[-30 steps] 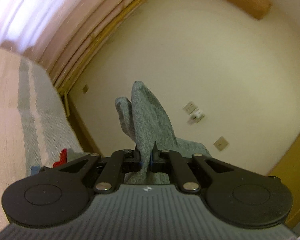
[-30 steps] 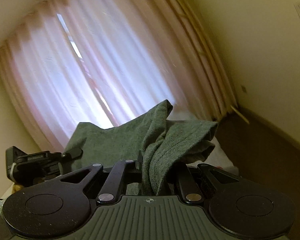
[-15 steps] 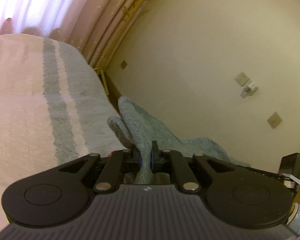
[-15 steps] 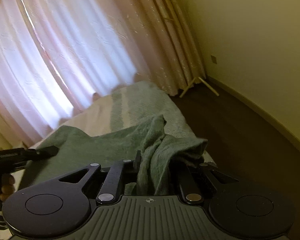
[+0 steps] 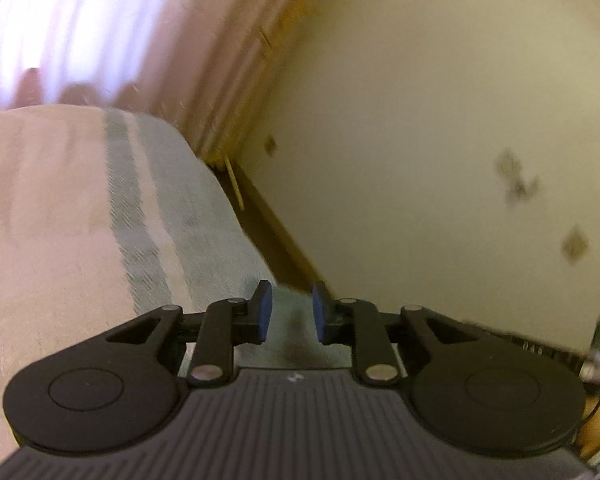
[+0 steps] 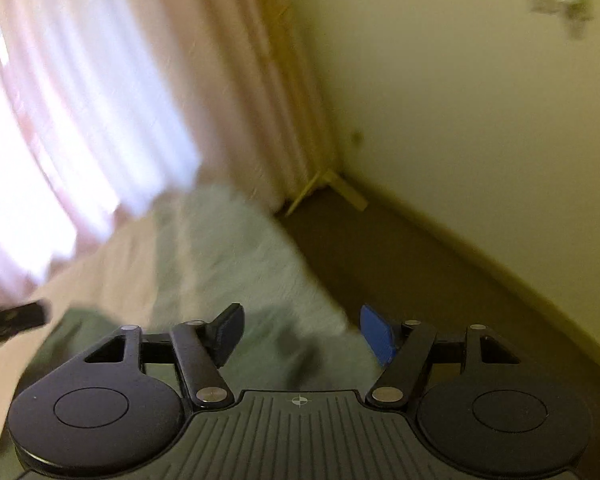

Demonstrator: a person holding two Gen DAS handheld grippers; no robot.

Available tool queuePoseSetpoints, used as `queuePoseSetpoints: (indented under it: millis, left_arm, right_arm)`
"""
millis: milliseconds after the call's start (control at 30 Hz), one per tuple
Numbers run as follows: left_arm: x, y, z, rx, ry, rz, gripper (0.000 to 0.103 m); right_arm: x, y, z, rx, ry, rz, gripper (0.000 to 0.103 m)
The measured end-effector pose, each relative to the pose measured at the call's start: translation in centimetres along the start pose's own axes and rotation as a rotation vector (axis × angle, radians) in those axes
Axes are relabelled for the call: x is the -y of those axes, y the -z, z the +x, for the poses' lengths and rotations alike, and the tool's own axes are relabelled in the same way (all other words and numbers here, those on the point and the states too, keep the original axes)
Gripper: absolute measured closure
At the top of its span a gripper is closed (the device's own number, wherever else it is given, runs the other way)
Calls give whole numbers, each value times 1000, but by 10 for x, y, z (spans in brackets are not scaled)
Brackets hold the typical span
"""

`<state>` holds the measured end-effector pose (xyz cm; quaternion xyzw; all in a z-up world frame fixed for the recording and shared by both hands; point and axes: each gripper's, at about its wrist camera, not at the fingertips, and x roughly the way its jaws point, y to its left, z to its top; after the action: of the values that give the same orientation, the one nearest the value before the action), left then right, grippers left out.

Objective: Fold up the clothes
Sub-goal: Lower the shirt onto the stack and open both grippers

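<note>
Both grippers have let go of the green cloth point(image 6: 292, 344) they clamped a moment ago: the left gripper point(image 5: 288, 316) stands slightly parted, the right gripper point(image 6: 300, 334) wide, both empty. The cloth lies blurred on the bed point(image 5: 60, 220) beneath them, curtain point(image 6: 80, 100) behind.

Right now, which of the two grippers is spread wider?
The right gripper: the gap between its fingers is clearly broader, with the green garment lying loose below. The left gripper is open too, but its blue pads sit much closer together.
</note>
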<state>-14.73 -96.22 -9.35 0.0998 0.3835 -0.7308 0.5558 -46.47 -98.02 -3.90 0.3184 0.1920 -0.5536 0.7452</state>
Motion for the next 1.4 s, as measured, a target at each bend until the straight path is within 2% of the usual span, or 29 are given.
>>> queuePoseSetpoints:
  millis: [67, 100, 167, 300, 333, 400, 533, 633, 700, 767, 867, 933, 1000, 1200, 1300, 1400]
  left_arm:
    - [5, 7, 9, -48, -37, 25, 85]
    - [6, 11, 0, -38, -56, 31, 86]
    - [9, 18, -20, -19, -92, 44, 87]
    - [15, 33, -59, 20, -165, 70, 87]
    - [21, 36, -71, 31, -167, 82, 87]
    - [44, 44, -95, 43, -121, 133, 87]
    - [73, 74, -98, -59, -111, 179, 87]
    - [79, 94, -91, -145, -208, 158, 87]
    - [88, 103, -99, -167, -255, 141, 83]
    - [101, 107, -112, -171, -299, 133, 72]
    - [119, 110, -127, -171, -367, 164, 63]
    - [131, 112, -137, -167, -396, 188, 59]
    - [139, 114, -149, -155, -405, 205, 54]
    - [153, 110, -178, -121, -432, 217, 47]
    - [157, 110, -191, -99, -443, 223, 40]
    - [159, 110, -200, -86, -456, 232, 39]
  right_arm:
    - [-1, 6, 10, -69, 54, -9, 35]
    - [2, 10, 9, -80, 86, 3, 35]
    - [12, 17, -10, -54, 123, 46, 35]
    - [20, 32, -82, 27, 86, 64, 35]
    - [16, 35, -97, 36, 64, 56, 35]
    - [7, 49, -123, 28, -2, 50, 35]
    - [-10, 83, -136, -65, -48, 29, 35]
    - [-18, 101, -146, -134, -39, 9, 35]
    - [-21, 108, -154, -175, -10, -5, 35]
    - [-22, 113, -167, -206, 15, -14, 35]
    - [-21, 114, -194, -199, 32, -5, 35]
    - [-34, 106, -188, -191, 48, 0, 32]
    - [-43, 106, -194, -180, 59, -1, 9]
    - [-66, 96, -208, -155, 67, -12, 9]
    - [-73, 94, -220, -140, 54, -18, 9]
    - [-79, 93, -226, -134, 65, -23, 9]
